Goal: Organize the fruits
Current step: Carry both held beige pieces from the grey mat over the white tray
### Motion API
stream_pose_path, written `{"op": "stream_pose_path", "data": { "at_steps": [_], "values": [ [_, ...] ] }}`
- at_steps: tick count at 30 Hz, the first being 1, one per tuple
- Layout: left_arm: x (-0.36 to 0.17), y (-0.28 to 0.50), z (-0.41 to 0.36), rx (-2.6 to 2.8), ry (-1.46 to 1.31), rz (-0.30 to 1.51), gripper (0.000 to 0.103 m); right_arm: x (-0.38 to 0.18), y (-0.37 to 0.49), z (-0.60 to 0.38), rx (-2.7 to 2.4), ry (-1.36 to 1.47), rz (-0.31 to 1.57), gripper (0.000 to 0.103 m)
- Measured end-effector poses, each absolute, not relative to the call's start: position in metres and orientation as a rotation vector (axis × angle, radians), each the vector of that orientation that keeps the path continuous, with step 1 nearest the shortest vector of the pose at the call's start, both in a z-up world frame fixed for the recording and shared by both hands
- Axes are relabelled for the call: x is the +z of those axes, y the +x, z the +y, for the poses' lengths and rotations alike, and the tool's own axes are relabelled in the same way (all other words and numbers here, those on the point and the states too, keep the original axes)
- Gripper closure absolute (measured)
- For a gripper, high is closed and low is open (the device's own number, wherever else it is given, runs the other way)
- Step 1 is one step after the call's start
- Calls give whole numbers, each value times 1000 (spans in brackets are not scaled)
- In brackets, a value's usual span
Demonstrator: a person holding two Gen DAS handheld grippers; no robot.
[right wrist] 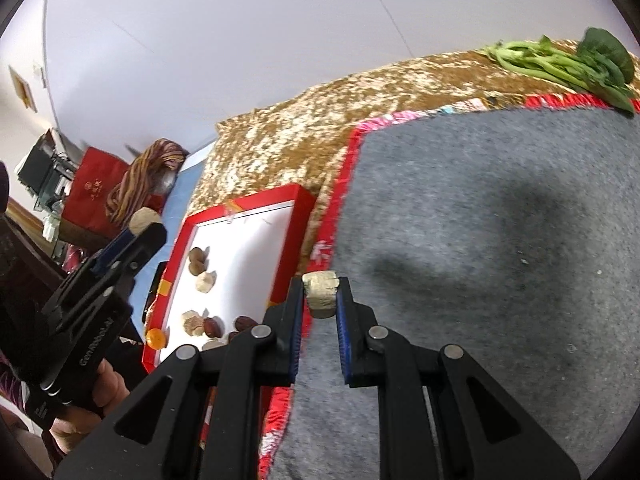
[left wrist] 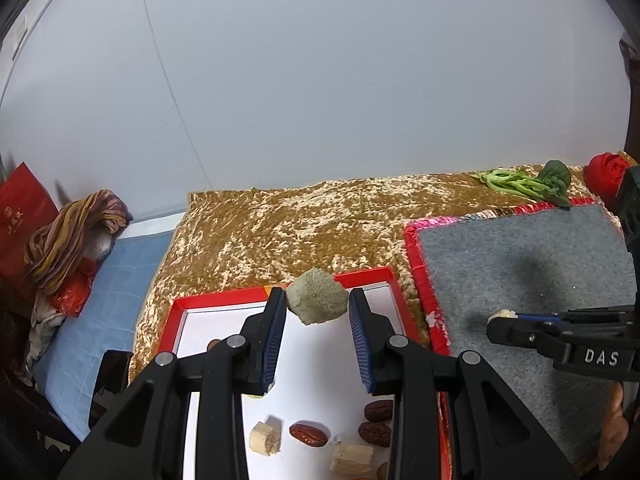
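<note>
We hold a fruit piece in each gripper. The left gripper (left wrist: 318,300) has its fingers closed on a greenish chunk (left wrist: 317,297) pinched at the very fingertips, above the far end of the red-rimmed tray (left wrist: 182,304). Below and behind those fingers, on the tray's white floor, lie brown dates (left wrist: 309,435) and pale cut pieces (left wrist: 265,438). The right gripper (right wrist: 322,294) has its fingers shut tight on a small pale chunk (right wrist: 320,294), again only at the tips, over the near left part of the grey felt mat (right wrist: 500,260), with the tray off to the fingers' left. Farther ahead, past the mat's red border, leafy greens (right wrist: 568,64) lie on the gold cloth (right wrist: 288,132). To do this step well, we judge each chunk should be lowered until it nearly touches the surface before the fingers release, since both grips are shallow and a drop could send it rolling.
</note>
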State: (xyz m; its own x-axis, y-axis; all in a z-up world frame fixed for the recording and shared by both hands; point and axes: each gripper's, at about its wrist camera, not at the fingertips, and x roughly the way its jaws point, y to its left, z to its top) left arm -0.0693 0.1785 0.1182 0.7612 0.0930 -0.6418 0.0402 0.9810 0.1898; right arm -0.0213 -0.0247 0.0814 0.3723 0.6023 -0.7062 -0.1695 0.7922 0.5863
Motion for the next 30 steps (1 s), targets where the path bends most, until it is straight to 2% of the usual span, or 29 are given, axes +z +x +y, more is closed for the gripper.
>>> {"op": "stream_pose_path", "data": {
  "at_steps": [14,30],
  "values": [
    [115,-66,185,47,201,721,71,85,-38,13,652,390,1069,86],
    [101,-56,199,122,217,793,71,69,-67,64,782,237,1135,86]
  ]
}}
